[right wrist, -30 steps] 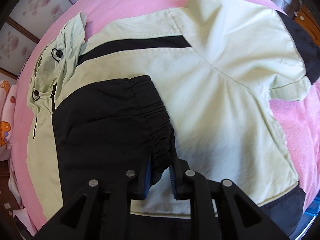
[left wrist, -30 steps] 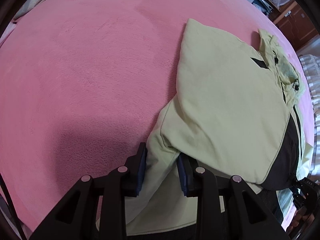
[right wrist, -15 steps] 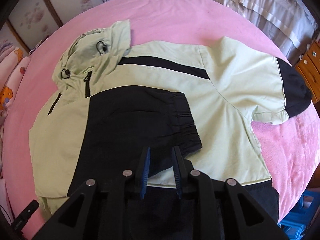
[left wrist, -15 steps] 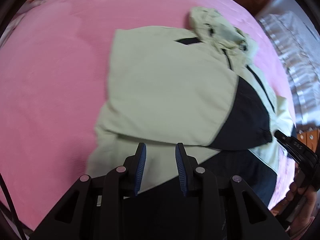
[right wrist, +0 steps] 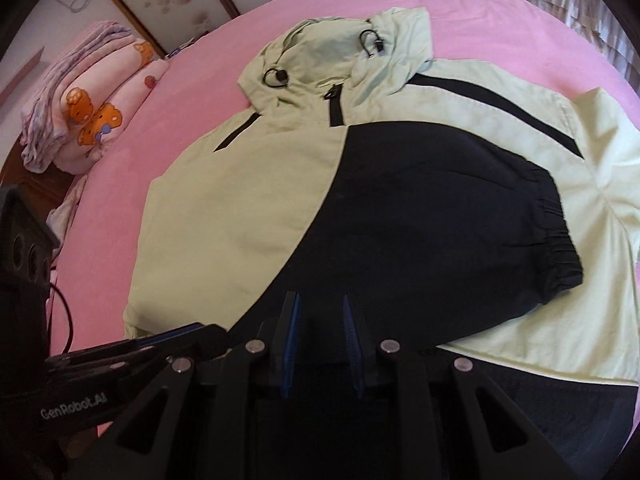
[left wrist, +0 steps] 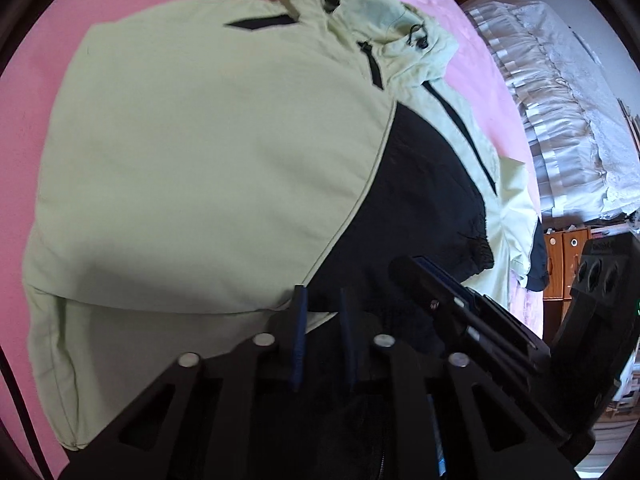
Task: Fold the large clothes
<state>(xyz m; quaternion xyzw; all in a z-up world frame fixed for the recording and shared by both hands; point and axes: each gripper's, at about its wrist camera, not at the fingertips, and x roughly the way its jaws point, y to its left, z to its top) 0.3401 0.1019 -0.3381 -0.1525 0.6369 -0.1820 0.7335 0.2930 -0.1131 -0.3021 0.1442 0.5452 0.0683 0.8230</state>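
Observation:
A light-green and black hooded jacket lies flat on the pink bed, hood at the far end. Both sleeves are folded across its body; the black sleeve lies on top, with its elastic cuff to the right. My left gripper hovers over the near hem, its jaws closing, a gap still between the pads and nothing pinched. My right gripper also hangs over the near hem, narrowly open and empty. Each gripper shows in the other's view: the right gripper and the left gripper sit close side by side.
The pink bed cover surrounds the jacket. A stack of folded bear-print blankets lies at the bed's far left. Pale frilled fabric and a wooden cabinet stand beyond the bed's right edge.
The left gripper let go of the green fabric and the right let go of the black cuff. Both drew back to the near hem and came together. The left jaws have narrowed.

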